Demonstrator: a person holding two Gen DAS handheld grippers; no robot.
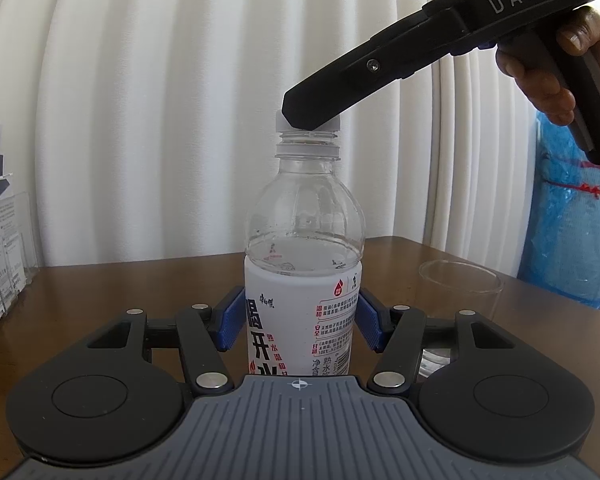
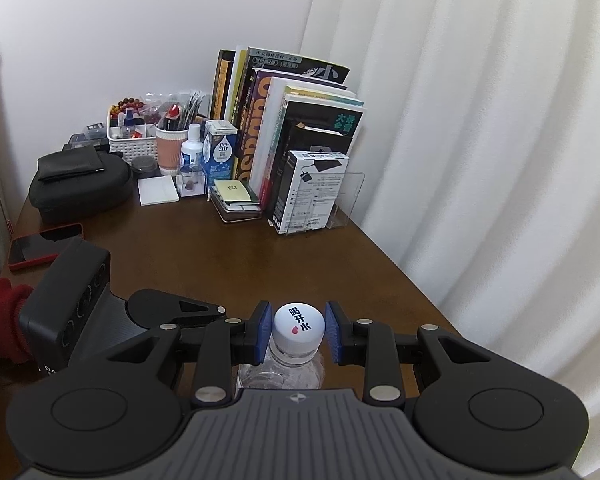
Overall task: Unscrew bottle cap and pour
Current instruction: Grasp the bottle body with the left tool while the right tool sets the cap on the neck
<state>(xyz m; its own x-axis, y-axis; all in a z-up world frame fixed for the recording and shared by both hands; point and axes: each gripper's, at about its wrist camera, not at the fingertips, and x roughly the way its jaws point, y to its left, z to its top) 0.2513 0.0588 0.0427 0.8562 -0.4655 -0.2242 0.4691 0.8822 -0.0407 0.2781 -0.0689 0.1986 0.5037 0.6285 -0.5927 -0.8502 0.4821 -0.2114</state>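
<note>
Gripping thin, squashy bottle (image 1: 302, 280) at label, left gripper (image 1: 300, 322) steadies it; right gripper (image 2: 299, 332) clamps ridged cap (image 2: 299, 325) btwn pads, glass (image 1: 460, 284) just right.

bottle (image 1: 302, 264): upright on the tabletop (image 1: 120, 292), between the pads of the left gripper (image 1: 300, 322), which press its label from either side.
cap (image 2: 299, 326): on top of the bottle, between the pads of the right gripper (image 2: 298, 332), which reaches down from the upper right in the left wrist view.
cup (image 1: 460, 280): on the tabletop, right of the bottle and near it, partly behind the left gripper's linkage.
books (image 2: 284, 120): upright in a row at the far edge of the tabletop, against the wall.
box (image 2: 306, 192): just before the books, in a clear stand.
basket (image 2: 130, 136): left of the books.
case (image 2: 80, 188): left of the basket's front, on the tabletop.
phone (image 2: 40, 246): at the tabletop's left edge, nearer than the case.
</note>
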